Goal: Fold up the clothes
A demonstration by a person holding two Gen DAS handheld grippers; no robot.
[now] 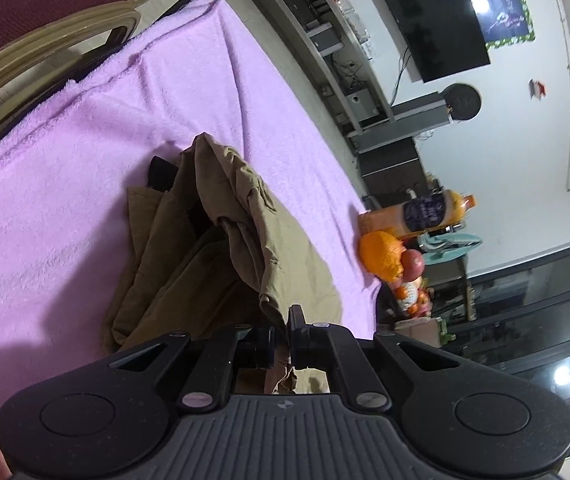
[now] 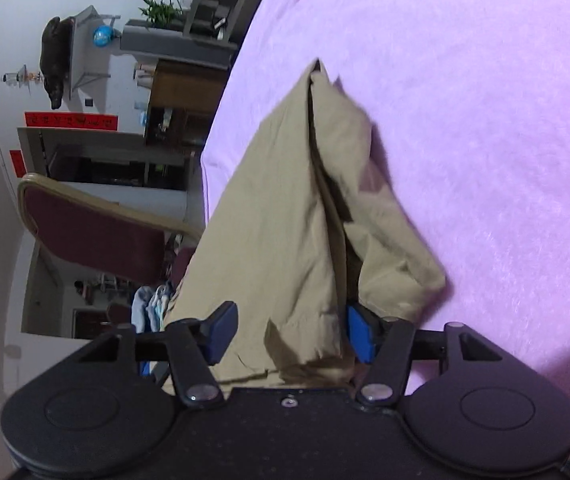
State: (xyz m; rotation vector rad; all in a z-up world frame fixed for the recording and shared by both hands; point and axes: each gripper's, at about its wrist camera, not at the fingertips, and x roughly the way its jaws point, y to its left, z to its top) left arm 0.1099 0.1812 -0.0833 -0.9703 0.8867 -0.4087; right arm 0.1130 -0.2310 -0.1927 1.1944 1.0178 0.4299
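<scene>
Tabletop point(image 1: 65, 184) covered by a fuzzy lilac blanket, crumpled khaki garment point(image 1: 213, 248) lying rumpled near its middle, orange juice bottle point(image 1: 417, 216) on its side and an orange point(image 1: 381, 254) at one edge

White walls point(image 1: 525, 128) surround the room. A dark screen point(image 1: 433, 12) hangs above long shelves point(image 1: 325, 40). Nearby stands a maroon chair point(image 2: 97, 232) with a gold frame. Dark glass doors point(image 1: 525, 312) reflect a lamp.
</scene>
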